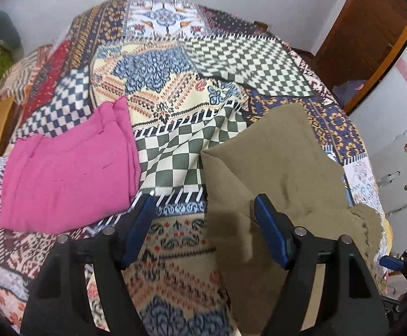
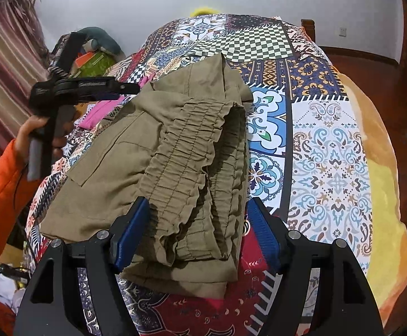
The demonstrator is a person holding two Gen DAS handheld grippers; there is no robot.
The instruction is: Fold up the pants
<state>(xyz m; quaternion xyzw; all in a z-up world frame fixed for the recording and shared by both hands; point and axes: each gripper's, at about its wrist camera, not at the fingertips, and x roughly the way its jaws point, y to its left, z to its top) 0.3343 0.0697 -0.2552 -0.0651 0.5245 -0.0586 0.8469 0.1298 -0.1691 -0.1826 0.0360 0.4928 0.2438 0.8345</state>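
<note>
Left wrist view: 2 folded pants, pink pants [image 1: 69, 165] and olive pants [image 1: 276, 168], lie apart on a patchwork bed [image 1: 172, 117]; left gripper [image 1: 203, 229] and right gripper [image 2: 198, 229] jaws both apart, empty.

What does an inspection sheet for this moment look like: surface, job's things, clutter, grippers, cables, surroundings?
Surface: bed under a patchwork bedspread, rumpled in the checked area.
Job's things: olive pants folded into a bundle, gathered waistband on top; pink pants folded flat, lying apart to the left.
Clutter: green and orange items piled at the bed's far left.
Grippers: left gripper open, above the bedspread beside the olive pants; right gripper open, fingers either side of the waistband, grip not closed.
Cables: a thin dark cable along the orange sleeve.
Surroundings: white wall, striped curtain, wooden floor.
</note>
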